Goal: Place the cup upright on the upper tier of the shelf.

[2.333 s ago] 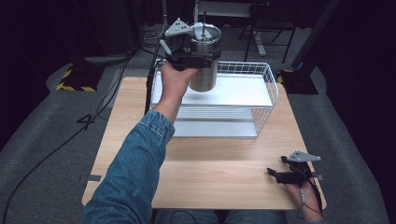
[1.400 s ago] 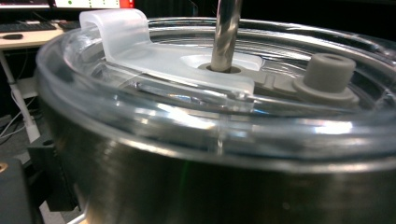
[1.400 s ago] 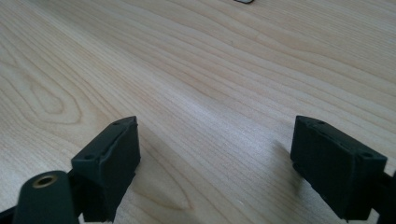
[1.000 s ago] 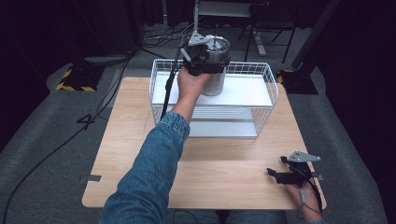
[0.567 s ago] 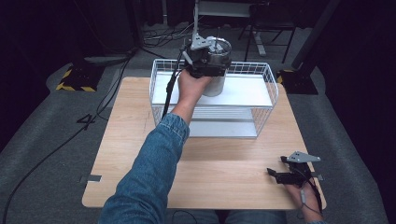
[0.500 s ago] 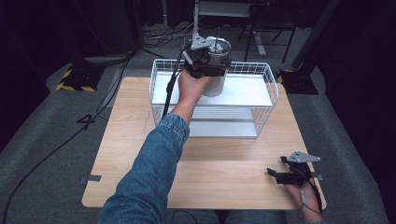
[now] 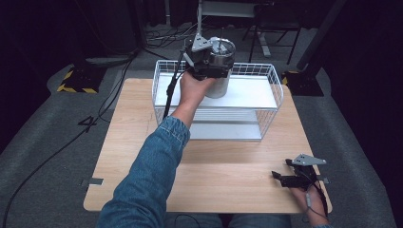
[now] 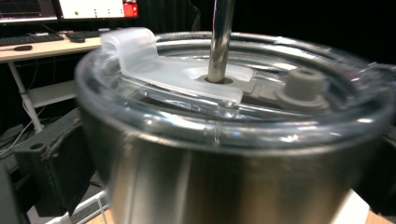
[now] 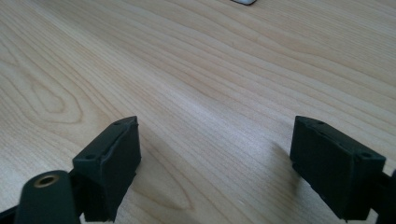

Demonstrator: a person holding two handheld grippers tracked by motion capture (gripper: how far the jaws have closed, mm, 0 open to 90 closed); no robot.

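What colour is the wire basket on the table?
White; the basket shows best in the high view.

Probably a dark lab: monitors [image 8: 70, 8] and keyboard [image 8: 28, 38] on a desk [image 8: 42, 49], floor cables [image 7: 57, 152], hazard-striped base [image 7: 76, 81].

The left gripper [image 7: 209, 59] hides its jaws behind the steel tumbler [image 8: 233, 154], whose base is cropped.
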